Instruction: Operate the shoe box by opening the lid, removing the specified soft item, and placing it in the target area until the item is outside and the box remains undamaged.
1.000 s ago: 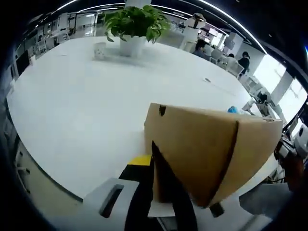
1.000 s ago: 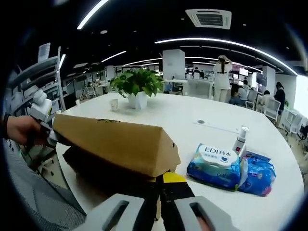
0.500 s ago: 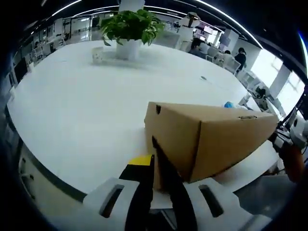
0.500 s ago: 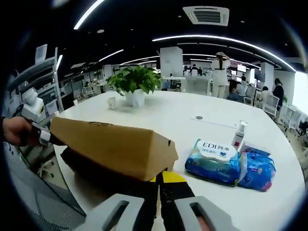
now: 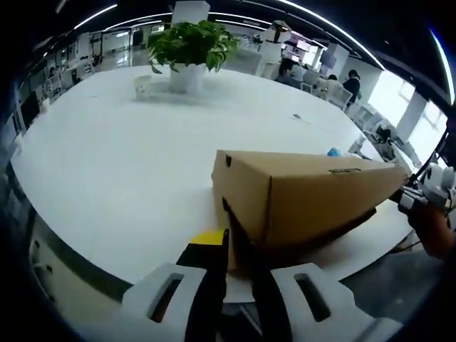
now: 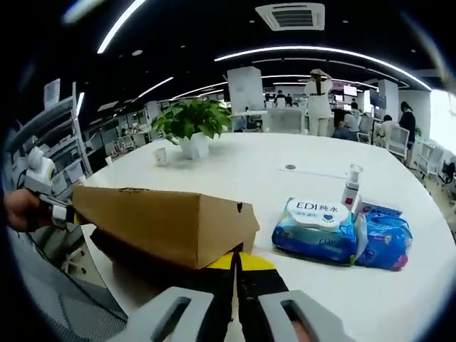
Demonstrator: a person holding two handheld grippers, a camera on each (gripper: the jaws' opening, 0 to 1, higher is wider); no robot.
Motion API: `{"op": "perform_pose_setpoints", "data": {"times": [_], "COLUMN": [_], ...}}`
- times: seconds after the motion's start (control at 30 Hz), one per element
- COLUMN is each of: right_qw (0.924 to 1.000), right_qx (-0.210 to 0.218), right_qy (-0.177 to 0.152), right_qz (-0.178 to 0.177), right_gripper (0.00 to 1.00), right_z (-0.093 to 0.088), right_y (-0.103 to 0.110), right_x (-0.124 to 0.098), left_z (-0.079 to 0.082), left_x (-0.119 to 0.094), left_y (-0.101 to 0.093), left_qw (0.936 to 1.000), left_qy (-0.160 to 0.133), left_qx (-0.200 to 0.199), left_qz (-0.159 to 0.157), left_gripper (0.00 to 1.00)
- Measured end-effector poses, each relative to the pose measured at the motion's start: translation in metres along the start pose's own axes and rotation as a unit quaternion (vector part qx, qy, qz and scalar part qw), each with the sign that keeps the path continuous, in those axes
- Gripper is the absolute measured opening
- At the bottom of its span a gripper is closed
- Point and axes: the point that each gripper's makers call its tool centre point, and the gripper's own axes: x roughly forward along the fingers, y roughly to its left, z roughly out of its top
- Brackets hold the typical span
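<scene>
Since a second ago: lid (image 5: pixel 313 189) dropped a lot — was tilted up high, now nearly flat over the shoe box (image 6: pixel 142 253).
Tools: my left tool (image 5: pixel 231 246) and right tool (image 6: pixel 235 267) each pinch a lid end.
Axis: box runs long between my tools, on the desk (image 5: pixel 128 157).
Inside: can't see — soft item hidden.
Nearby: wipes pack (image 6: pixel 317 228) just right of box.

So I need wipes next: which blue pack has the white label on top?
The larger pack of wipes, nearer the cardboard box; the smaller blue pack lies beyond it.
</scene>
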Motion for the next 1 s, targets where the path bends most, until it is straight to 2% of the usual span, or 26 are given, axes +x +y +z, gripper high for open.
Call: {"op": "perform_pose_setpoints", "data": {"times": [0.27, 0.53, 1.0], "right_qw": [0.9999, 0.9998, 0.9992], "right_qx": [0.003, 0.000, 0.005], "right_qy": [0.008, 0.019, 0.037], "right_qz": [0.011, 0.010, -0.014], "right_gripper": [0.00, 0.00, 0.00], "right_z": [-0.005, -0.011, -0.019], "right_y": [0.006, 0.005, -0.008], "right_x": [0.003, 0.005, 0.003], "left_z": [-0.007, -0.008, -0.009], "left_x": [-0.005, -0.008, -0.016], "left_y": [-0.004, 0.001, 0.022], "left_qw": [0.9999, 0.9992, 0.9994], "left_qy": [-0.005, -0.005, -0.007], "left_qx": [0.012, 0.039, 0.015], "left_qz": [-0.008, 0.000, 0.030], "left_gripper": [0.10, 0.11, 0.10]}}
